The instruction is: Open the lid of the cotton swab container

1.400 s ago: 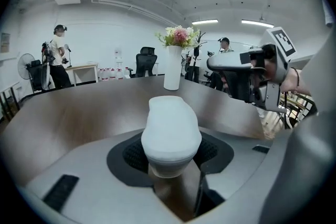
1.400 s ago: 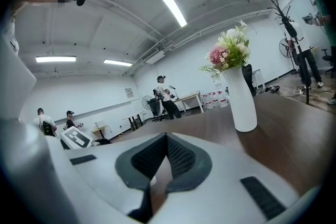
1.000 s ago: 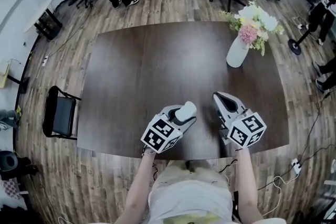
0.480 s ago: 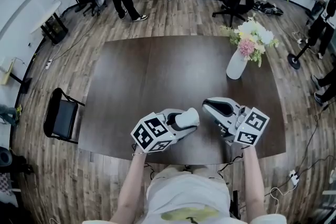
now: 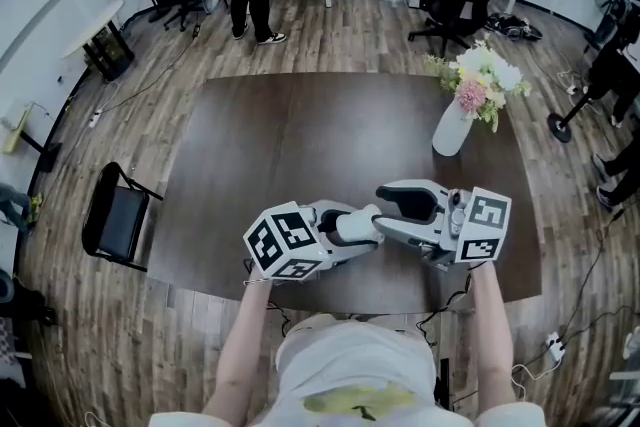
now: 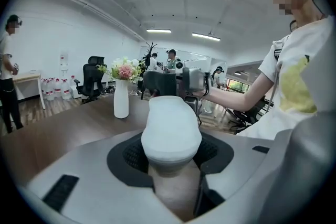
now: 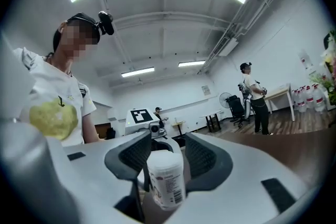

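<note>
The cotton swab container (image 5: 356, 227), a small white cylinder, lies sideways above the near edge of the table, pointing right. My left gripper (image 5: 344, 229) is shut on it; the left gripper view shows the container's rounded white end (image 6: 170, 131) clamped between the dark pads. My right gripper (image 5: 383, 215) faces it from the right, its jaws opening around the container's other end. In the right gripper view the labelled container (image 7: 165, 178) stands between the right gripper's (image 7: 164, 157) pads, with a gap showing on the right side.
The dark wooden table (image 5: 280, 145) carries a white vase of flowers (image 5: 452, 125) at its far right. A black chair (image 5: 115, 215) stands left of the table. People, office chairs and water bottles are at the back of the room.
Both grippers came together. The left one turned the container to point right, and the right one swung left to meet it. The right jaws, shut before, now stand apart around the container's end.
</note>
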Demonstrator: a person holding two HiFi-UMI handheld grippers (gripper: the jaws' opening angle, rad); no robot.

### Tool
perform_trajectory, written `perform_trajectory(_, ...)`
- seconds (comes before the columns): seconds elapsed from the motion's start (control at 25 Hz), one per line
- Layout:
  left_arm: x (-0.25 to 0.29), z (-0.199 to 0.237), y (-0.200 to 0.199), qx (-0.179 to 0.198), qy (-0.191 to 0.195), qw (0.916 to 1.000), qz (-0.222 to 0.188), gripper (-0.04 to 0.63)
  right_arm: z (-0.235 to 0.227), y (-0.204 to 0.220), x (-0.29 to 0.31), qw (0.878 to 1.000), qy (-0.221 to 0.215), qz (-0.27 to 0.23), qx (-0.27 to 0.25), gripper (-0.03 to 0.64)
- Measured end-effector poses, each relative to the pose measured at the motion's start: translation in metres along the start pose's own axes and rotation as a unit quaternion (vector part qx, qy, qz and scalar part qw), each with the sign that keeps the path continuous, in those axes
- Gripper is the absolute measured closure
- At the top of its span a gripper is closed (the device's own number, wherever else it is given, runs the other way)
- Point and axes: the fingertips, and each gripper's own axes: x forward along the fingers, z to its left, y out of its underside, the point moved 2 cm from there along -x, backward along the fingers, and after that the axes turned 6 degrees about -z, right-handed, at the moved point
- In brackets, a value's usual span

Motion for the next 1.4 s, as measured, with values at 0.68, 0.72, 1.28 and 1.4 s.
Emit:
perform_trajectory(0.68, -0.002, -0.005, -0.005, 0.001, 0.024, 0.9997, -0.005, 0.379, 0.009, 0.024, 0.022, 0.993, -0.055, 0.106, 0.006, 0.37)
perform_trajectory(0.72, -0.003, -0.005, -0.005, 0.001, 0.023, 0.9997, -0.004, 0.379, 0.008, 0.024, 0.023, 0.993, -0.055, 0.107, 0.012, 0.371)
perform_trajectory(1.28, 0.002, 0.007, -0.003, 0.084, -0.03, 0.9959, 0.015, 0.38, -0.011, 0.018, 0.022, 0.988, -0.026, 0.06, 0.139, 0.376)
perform_trajectory(1.4, 0.004, 0.009, -0.004, 0.101, -0.039, 0.9941, 0.012, 0.38, -0.016, 0.016, 0.021, 0.983, -0.018, 0.059, 0.17, 0.376)
